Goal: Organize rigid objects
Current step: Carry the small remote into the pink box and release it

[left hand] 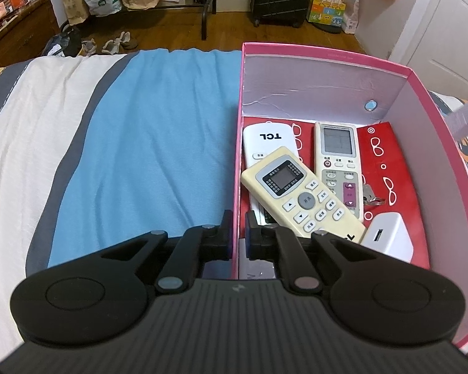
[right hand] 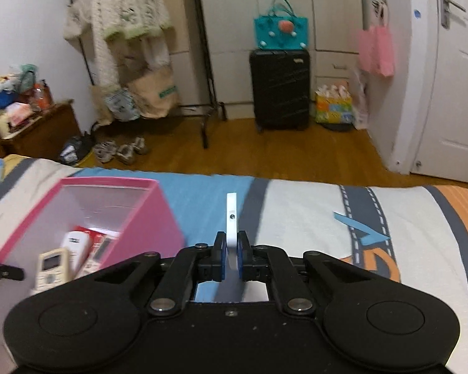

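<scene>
Bedroom, bed [left hand: 140,143] with striped cover. Pink box [left hand: 327,54] at bed's foot edge holds remotes [left hand: 299,193], charger [left hand: 387,240]. Left gripper [left hand: 238,230] pinches box's left wall, likely steadying it. Right gripper [right hand: 231,249] clamps thin white device [right hand: 231,215] edge-up beside box, likely bound there.

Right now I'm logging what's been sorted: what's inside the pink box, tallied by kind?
Remote controls: 3 (TCL, yellowed, white with display)
White charger plug: 1
Keys: 1 bunch
Total: 5 in the pink box
</scene>
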`<state>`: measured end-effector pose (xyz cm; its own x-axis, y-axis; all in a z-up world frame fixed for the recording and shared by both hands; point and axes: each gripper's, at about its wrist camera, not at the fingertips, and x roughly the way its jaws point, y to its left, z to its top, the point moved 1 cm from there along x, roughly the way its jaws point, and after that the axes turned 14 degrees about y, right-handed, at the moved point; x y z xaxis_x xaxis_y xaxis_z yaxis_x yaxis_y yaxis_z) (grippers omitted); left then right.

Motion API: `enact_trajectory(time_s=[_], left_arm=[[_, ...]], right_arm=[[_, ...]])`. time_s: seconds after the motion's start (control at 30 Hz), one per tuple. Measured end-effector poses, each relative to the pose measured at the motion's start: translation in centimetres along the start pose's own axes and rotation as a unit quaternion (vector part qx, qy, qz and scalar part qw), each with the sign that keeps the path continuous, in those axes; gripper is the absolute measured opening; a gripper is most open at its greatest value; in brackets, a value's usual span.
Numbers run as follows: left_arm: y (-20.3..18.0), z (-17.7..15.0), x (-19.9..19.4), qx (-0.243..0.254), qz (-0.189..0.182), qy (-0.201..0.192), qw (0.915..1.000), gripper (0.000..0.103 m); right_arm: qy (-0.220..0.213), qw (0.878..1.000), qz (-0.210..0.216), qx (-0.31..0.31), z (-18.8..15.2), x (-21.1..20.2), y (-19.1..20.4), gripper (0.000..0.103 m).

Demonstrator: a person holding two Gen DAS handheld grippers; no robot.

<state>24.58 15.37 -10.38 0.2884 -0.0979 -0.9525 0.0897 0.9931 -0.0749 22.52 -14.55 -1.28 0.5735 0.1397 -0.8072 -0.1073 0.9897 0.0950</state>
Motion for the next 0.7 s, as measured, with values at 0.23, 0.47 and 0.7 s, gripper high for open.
enact_trajectory(time_s=[0.23, 0.47, 0.7], left_arm=[[0.1, 0.0, -0.1, -0.002, -0.001, 0.000, 1.0000, 0.006], [0.1, 0.0, -0.2, -0.002, -0.001, -0.001, 1.0000, 0.006], [0.3, 0.1, -0.3, -0.005, -0.005, 0.000, 1.0000, 0.007]], right_arm=[[-0.021, 0.999, 0.050, 0.001, -0.8, -2.7, 1.6, 0.008], [-0.068, 0.986, 0.125, -0.084, -0.3, -6.4, 7.0, 0.008], [-0.045, 0.977, 0.126, -0.166, 0.7, -3.4, 10.0, 0.008]])
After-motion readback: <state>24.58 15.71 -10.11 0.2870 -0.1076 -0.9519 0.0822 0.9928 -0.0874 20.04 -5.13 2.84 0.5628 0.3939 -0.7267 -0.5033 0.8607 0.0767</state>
